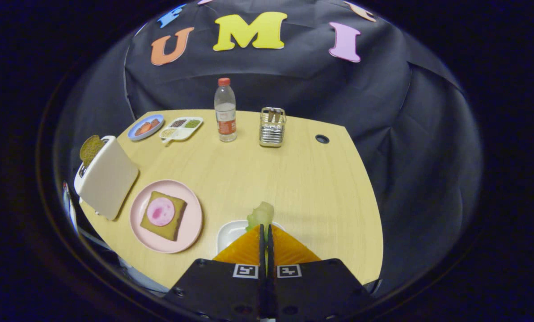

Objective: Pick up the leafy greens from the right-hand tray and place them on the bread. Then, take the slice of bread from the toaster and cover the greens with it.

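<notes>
Gripper view: the gripper (266,227) hangs above a pale wooden table (294,179), its two fingers pressed together with almost no gap and pinching the lower end of a small bunch of leafy greens (261,214), which sticks out just past the fingertips. Directly below the tips sits the white tray (229,233), partly hidden behind the fingers, so the greens appear to be lifted clear of it, though how far cannot be told.

Ahead and to the left of the fingers, a pink plate (191,223) carries the open slice of bread (176,221) topped with a round pink slice of meat (160,211). Further left, beyond the plate, stands the cream toaster (108,179), with the second slice of bread (91,150) poking upright from its slot.

Well beyond the fingers, at the far side of the table, are a blue dish (146,127), a divided snack tray (181,127), a water bottle (225,111) and a metal holder (272,127).

The greens look light, soft and limp, likely to flop or slide from a shallow pinch; a hold low on the thicker stem end seems safest. The toast should be stiff but crumbly, best gripped across its exposed top edge.
</notes>
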`<state>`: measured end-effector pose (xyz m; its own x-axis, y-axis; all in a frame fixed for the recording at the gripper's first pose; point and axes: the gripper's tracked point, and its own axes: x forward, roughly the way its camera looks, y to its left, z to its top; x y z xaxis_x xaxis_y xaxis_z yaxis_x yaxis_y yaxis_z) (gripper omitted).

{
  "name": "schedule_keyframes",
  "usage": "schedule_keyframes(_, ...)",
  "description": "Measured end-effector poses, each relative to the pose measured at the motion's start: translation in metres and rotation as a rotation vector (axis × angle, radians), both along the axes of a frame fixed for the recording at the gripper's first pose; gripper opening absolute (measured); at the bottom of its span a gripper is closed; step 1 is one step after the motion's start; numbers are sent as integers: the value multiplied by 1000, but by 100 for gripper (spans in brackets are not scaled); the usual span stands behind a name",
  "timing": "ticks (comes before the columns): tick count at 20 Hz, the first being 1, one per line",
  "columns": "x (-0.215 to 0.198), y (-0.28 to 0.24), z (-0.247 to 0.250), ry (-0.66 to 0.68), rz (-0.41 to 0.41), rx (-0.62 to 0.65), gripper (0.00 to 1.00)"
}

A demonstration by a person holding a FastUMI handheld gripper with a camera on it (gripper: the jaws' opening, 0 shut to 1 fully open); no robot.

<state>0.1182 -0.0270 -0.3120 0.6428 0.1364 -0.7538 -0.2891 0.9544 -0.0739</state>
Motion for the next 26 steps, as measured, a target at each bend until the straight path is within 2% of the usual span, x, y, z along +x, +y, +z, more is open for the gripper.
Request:
schedule_keyframes(7,-55,84,34,-25,117,25,1)
schedule_keyframes(15,-101,196,36,-6,270,33,1)
schedule_keyframes(19,-99,245,16,50,322,57,1)
schedule_keyframes(26,-44,249,-32,102,246,-22,1)
